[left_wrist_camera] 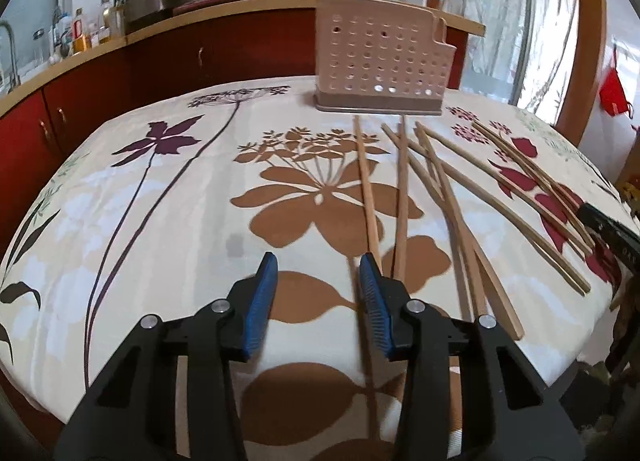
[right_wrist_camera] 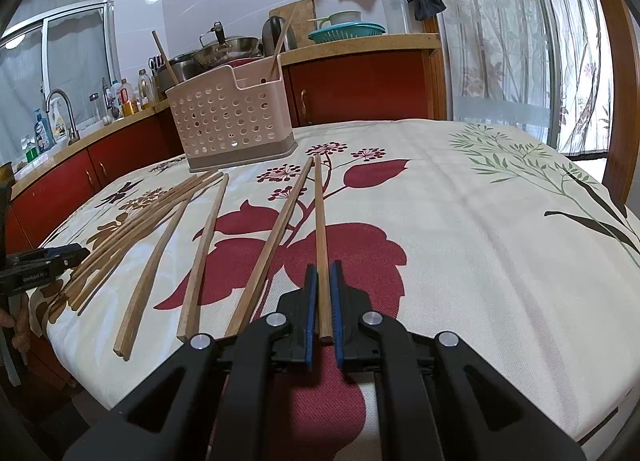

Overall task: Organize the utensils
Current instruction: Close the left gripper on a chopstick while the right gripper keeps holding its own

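Several wooden chopsticks lie spread on the flowered tablecloth. A pink perforated utensil holder stands at the table's far edge; in the right wrist view the holder has two chopsticks standing in it. My left gripper is open and empty, just above the cloth, with one chopstick beside its right finger. My right gripper is shut on the near end of one chopstick, which points toward the holder.
A kitchen counter with red cabinets runs behind the table, with pots, a kettle, bottles and a teal basin. The left gripper shows at the left edge of the right wrist view. A curtained glass door is at right.
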The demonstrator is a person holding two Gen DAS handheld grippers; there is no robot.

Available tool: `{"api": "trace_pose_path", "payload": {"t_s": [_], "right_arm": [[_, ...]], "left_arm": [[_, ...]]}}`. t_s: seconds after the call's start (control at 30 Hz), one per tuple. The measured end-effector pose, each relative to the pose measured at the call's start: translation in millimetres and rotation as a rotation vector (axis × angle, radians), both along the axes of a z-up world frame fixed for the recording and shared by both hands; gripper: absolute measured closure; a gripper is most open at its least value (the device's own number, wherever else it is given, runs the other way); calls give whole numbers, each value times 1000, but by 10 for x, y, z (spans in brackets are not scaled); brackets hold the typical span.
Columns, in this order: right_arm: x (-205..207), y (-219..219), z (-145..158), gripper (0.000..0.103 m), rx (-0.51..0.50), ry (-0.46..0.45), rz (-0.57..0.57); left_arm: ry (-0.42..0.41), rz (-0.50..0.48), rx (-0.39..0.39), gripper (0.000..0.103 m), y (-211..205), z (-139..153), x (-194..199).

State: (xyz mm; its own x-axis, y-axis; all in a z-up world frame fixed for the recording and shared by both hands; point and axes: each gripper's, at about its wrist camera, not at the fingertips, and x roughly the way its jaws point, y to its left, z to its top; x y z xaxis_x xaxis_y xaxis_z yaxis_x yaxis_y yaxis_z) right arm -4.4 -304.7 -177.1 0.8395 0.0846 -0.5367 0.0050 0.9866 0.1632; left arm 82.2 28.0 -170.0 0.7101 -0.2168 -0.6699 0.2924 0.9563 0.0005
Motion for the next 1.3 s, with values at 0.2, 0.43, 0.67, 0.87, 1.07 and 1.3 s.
{"api": "trace_pose_path", "payload": {"t_s": [0.2,0.43,0.67,0.87,1.07,1.3], "right_arm": [[-2,0,3,95,0,0,-1],[-1,-6,4,95,1,1,0],[-1,-5,10,95,1,0,0],[-1,-6,10,95,2,0,0],[-3,-9,11,95,3,0,1],[-6,-7,14,95,4,-1,-1]], "left_arm": [[1,20,-49,61,6,37,-26],[-1,12,-39,61,-86,15,-39],[-3,10,-53,61,-115,52,-42],[-9,2,-56,61,-159,56,-53],[-5,-5,-50,61,-210,45,-41],[5,-15,-38,61,-244,-8,-45]]}}
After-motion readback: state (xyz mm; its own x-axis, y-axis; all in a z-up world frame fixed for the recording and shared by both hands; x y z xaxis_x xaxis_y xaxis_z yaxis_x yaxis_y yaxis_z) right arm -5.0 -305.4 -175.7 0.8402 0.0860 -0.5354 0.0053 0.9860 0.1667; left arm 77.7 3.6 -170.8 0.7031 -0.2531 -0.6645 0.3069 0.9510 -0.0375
